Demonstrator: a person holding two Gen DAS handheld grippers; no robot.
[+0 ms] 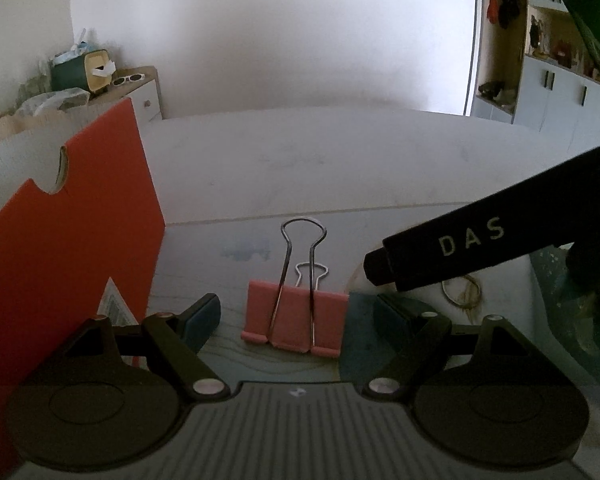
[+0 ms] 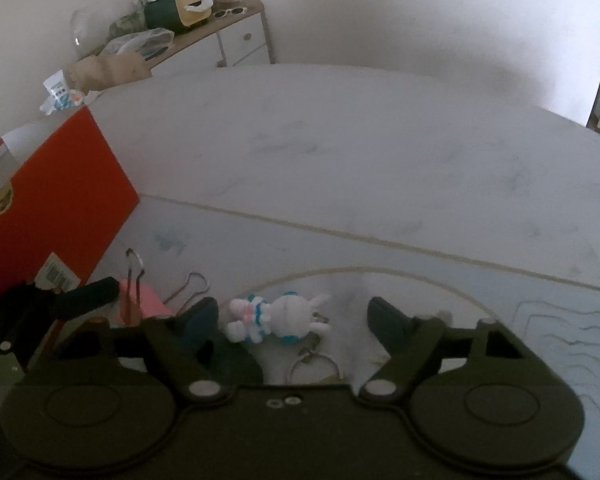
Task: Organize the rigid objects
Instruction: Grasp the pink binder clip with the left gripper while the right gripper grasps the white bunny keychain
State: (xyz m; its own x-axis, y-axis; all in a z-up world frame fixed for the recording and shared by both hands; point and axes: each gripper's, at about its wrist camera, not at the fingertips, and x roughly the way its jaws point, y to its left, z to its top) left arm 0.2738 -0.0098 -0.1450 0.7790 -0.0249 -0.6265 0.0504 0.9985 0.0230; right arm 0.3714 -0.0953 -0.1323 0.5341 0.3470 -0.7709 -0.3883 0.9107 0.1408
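A pink binder clip (image 1: 296,318) with steel wire handles lies on the mat between the fingers of my left gripper (image 1: 296,316), which is open around it and not touching. It also shows in the right wrist view (image 2: 144,300) at the left. A small white rabbit keychain (image 2: 276,318) with blue and pink trim and a metal ring lies between the fingers of my right gripper (image 2: 292,320), which is open. The right gripper's black body marked DAS (image 1: 480,240) crosses the left wrist view at the right.
An orange box (image 1: 68,248) stands upright on the left, close to the left finger; it also shows in the right wrist view (image 2: 56,204). The pale table (image 2: 360,140) stretches ahead. A cluttered cabinet (image 2: 220,36) stands behind it.
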